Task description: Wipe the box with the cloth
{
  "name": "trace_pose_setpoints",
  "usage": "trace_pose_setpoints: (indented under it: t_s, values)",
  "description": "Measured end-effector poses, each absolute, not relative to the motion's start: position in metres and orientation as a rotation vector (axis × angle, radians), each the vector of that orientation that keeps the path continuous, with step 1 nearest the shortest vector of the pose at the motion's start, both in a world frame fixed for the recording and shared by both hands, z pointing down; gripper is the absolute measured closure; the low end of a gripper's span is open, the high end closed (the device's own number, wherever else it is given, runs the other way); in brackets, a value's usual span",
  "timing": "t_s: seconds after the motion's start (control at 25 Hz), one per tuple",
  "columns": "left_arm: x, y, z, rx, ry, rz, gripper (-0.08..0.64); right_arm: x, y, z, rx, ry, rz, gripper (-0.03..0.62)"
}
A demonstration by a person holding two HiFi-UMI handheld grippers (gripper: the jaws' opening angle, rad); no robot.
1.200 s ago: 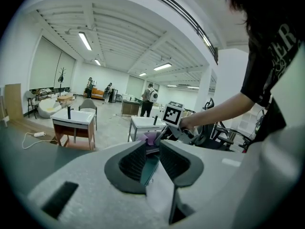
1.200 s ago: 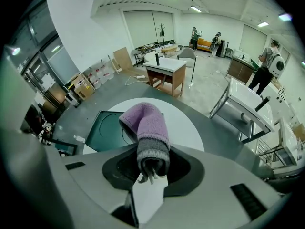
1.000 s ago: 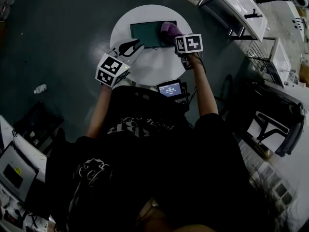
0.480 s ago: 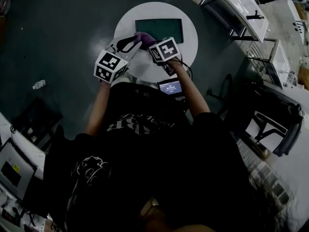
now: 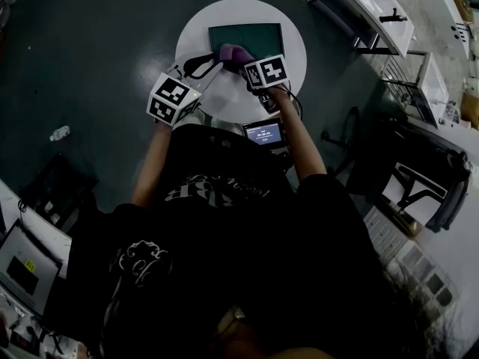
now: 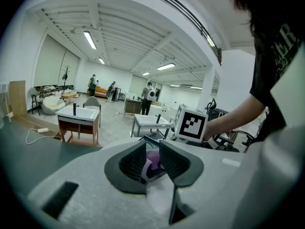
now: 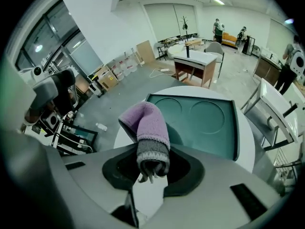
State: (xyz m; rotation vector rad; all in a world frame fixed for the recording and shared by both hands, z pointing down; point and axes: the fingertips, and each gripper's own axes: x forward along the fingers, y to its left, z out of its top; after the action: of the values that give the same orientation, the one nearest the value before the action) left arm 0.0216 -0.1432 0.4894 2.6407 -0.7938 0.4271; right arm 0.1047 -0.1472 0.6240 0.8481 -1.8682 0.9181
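Observation:
A flat dark green box (image 5: pixel 258 34) (image 7: pixel 205 123) with two round recesses lies on the round white table (image 5: pixel 292 51) (image 7: pixel 247 149). My right gripper (image 5: pixel 245 60) (image 7: pixel 151 168) is shut on a folded purple and grey cloth (image 5: pixel 233 52) (image 7: pixel 145 125). The cloth's free end hangs over the box's near left corner; I cannot tell whether it touches. My left gripper (image 5: pixel 213 60) (image 6: pixel 152 151) hovers just left of it, jaws a little apart and holding nothing. The cloth (image 6: pixel 150 163) shows through their gap, with the right gripper's marker cube (image 6: pixel 192 123) behind.
A small lit screen (image 5: pixel 263 134) sits at the table's near edge by my body. White washstand tables (image 5: pixel 374 6) and a dark chair (image 5: pixel 419 185) stand to the right. A bottle (image 5: pixel 58 134) lies on the floor at left.
My right gripper carried the cloth from the box's right part leftward and toward me, then back up to the box's front left edge. The left gripper barely moved.

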Motion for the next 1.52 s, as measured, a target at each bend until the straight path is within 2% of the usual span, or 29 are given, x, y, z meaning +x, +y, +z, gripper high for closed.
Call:
trace_pose_setpoints:
  t_s: [0.72,1.12,1.52]
  values:
    - [0.058,-0.128,0.489,2.681,-0.683,0.449,0.463,0.254,-0.151,0.616,1.184,-1.69,0.988,0.491]
    - [0.064,-0.121,0.49,2.677,-0.698,0.463,0.463,0.262,-0.149,0.599,1.208,-1.762,1.025,0.491]
    - [0.079,-0.116,0.489,2.659,-0.756,0.446,0.463,0.312,-0.193,0.594,1.297,-1.744,0.906,0.491]
